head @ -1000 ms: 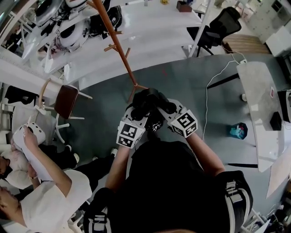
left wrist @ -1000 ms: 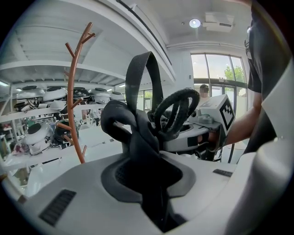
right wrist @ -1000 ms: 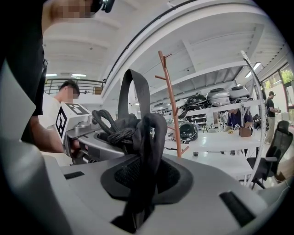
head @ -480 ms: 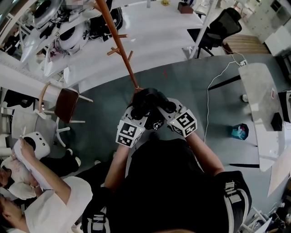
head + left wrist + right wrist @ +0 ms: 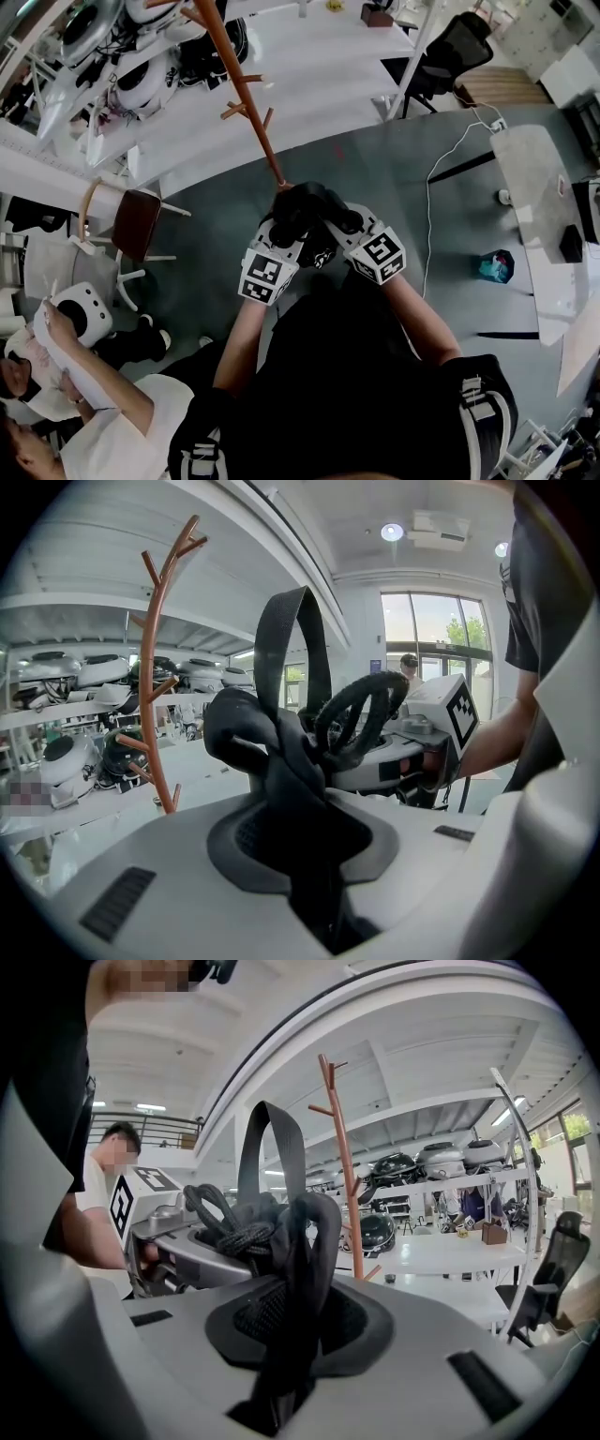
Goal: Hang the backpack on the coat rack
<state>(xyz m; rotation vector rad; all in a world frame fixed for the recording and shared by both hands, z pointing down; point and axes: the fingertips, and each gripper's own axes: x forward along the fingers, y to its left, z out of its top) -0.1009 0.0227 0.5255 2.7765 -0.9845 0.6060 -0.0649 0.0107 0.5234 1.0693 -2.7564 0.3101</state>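
The brown wooden coat rack [image 5: 246, 94] rises ahead, its foot hidden behind the black backpack's bunched top straps [image 5: 309, 214]. My left gripper [image 5: 289, 223] and right gripper [image 5: 330, 221] meet side by side at that bundle, each shut on it. In the left gripper view a black strap [image 5: 281, 761] is pinched between the jaws of the left gripper [image 5: 300, 836], with the coat rack [image 5: 155, 667] to the left. In the right gripper view the right gripper [image 5: 295, 1335] clamps a black strap [image 5: 305, 1241], and the coat rack [image 5: 345, 1176] stands just behind it. The backpack's body is hidden.
A chair with a brown seat [image 5: 136, 208] stands left of the rack. A person in white [image 5: 84, 394] sits at the lower left. White tables [image 5: 319, 66] lie beyond the rack, a black office chair [image 5: 450, 52] at the upper right, and a white desk [image 5: 534, 187] with a floor cable at the right.
Both grippers have carried the backpack closer to the coat rack, whose foot has slipped behind the black bundle. The grips look the same. The person at the left has shifted lower.
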